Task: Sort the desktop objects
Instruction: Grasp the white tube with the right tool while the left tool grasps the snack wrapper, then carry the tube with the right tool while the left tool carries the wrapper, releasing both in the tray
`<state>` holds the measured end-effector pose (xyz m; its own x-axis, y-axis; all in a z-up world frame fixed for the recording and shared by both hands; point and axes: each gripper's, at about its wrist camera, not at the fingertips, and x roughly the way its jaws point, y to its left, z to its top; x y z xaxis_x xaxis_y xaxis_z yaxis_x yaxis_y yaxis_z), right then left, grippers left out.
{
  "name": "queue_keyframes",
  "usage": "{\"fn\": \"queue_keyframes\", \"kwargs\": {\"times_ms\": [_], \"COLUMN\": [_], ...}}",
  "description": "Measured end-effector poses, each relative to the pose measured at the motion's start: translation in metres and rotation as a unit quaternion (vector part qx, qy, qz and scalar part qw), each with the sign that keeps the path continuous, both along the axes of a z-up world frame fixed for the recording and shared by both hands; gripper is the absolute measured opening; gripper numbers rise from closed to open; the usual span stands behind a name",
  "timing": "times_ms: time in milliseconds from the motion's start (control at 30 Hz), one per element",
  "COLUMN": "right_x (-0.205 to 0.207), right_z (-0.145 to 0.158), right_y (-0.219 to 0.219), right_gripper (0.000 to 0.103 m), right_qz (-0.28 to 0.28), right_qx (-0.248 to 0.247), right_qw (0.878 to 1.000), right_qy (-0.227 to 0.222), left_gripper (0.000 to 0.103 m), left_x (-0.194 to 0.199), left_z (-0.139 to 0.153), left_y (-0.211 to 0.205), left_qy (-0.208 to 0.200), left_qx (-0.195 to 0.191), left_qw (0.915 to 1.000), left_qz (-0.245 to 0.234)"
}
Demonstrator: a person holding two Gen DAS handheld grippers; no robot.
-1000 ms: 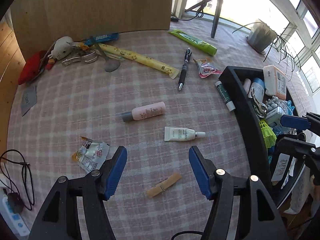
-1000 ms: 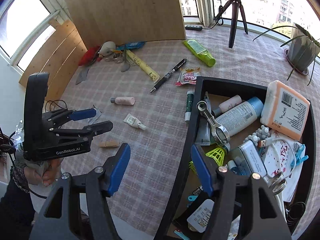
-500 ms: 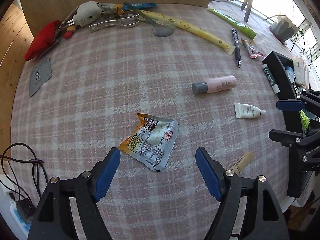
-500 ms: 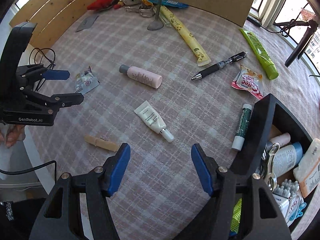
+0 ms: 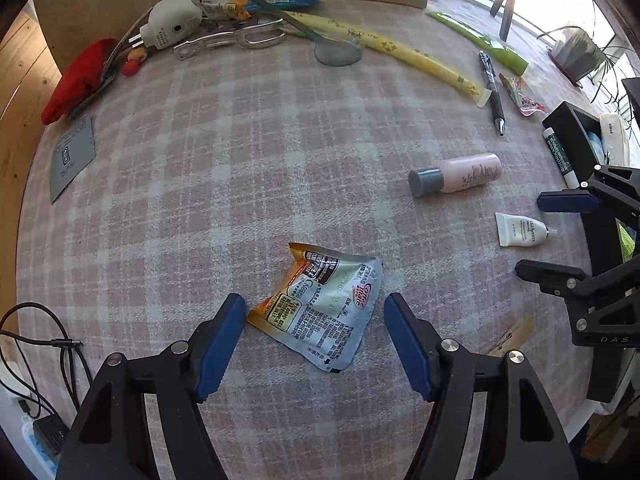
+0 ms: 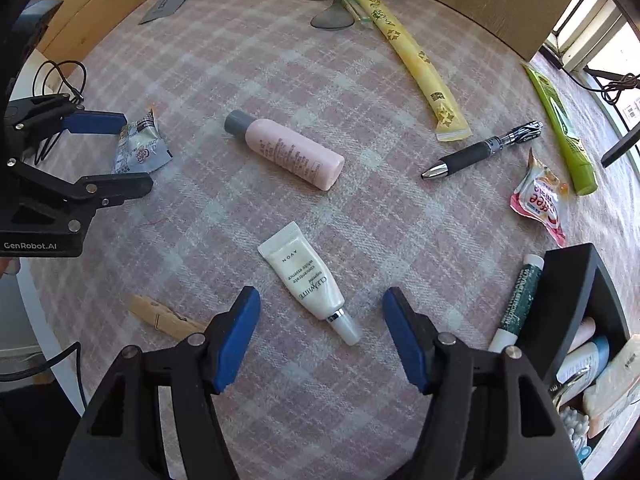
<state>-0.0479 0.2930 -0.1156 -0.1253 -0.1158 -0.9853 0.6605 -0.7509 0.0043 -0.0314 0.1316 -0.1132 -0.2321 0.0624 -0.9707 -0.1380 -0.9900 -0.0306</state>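
Note:
A crumpled silver and orange coffee-creamer sachet (image 5: 328,308) lies flat on the pink plaid tablecloth. My left gripper (image 5: 314,308) points down over it; its jaws are closing, with the sachet between the blue pads and neither pad pressing on it. A white Avon tube (image 6: 308,280) lies between the fingers of my right gripper (image 6: 321,298), which is open and clear of it. The other camera shows each gripper side-on: the left gripper (image 6: 136,152) astride the sachet (image 6: 140,148), the right gripper (image 5: 530,236) astride the tube (image 5: 520,232).
A pink bottle (image 6: 288,152), a black pen (image 6: 480,148), a yellow sleeve (image 6: 416,64), a green tube (image 6: 564,128) and a pink sachet (image 6: 544,196) lie loose. A wooden clothespin (image 6: 160,318) lies nearby. A black bin (image 6: 576,292) holds several toiletries. Cables (image 5: 40,344) hang off the table's edge.
The left gripper swung from the tube and clothespin to the sachet and sank, its jaws narrowing lately. The right gripper left the bin, rolled, and came down over the white tube.

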Motion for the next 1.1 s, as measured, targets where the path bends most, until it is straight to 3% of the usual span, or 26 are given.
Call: {"fn": "queue_keyframes", "kwargs": {"times_ms": [100, 200, 367, 600, 833, 967, 1100], "right_x": [0.001, 0.004, 0.004, 0.005, 0.005, 0.005, 0.014], "right_z": [0.001, 0.005, 0.011, 0.018, 0.044, 0.067, 0.087], "right_y": [0.0, 0.0, 0.004, 0.012, 0.03, 0.042, 0.066], "right_gripper": [0.063, 0.054, 0.019, 0.019, 0.019, 0.019, 0.019], "right_qz": [-0.001, 0.007, 0.005, -0.013, -0.038, -0.053, -0.081], "right_qx": [0.001, -0.001, 0.001, -0.019, -0.057, -0.074, -0.088], "right_qw": [1.0, 1.0, 1.0, 1.0, 0.998, 0.995, 0.992], "right_qy": [0.009, 0.013, 0.011, 0.008, 0.015, 0.029, 0.041], "left_gripper": [0.057, 0.053, 0.046, 0.044, 0.044, 0.044, 0.044], "left_x": [0.003, 0.008, 0.018, 0.031, 0.045, 0.02, 0.02], "left_z": [0.001, 0.001, 0.002, 0.007, 0.032, 0.041, 0.067], "left_y": [0.003, 0.007, 0.012, 0.014, 0.036, 0.034, 0.067], "left_qy": [0.008, 0.016, 0.021, 0.018, 0.041, 0.053, 0.07], "left_qx": [-0.008, -0.01, -0.004, 0.023, 0.026, 0.037, 0.042], "left_qw": [0.9999, 0.9998, 0.9998, 0.9993, 0.9985, 0.9979, 0.9964], "left_qz": [0.0, -0.002, 0.004, 0.024, 0.024, 0.008, -0.024]}}
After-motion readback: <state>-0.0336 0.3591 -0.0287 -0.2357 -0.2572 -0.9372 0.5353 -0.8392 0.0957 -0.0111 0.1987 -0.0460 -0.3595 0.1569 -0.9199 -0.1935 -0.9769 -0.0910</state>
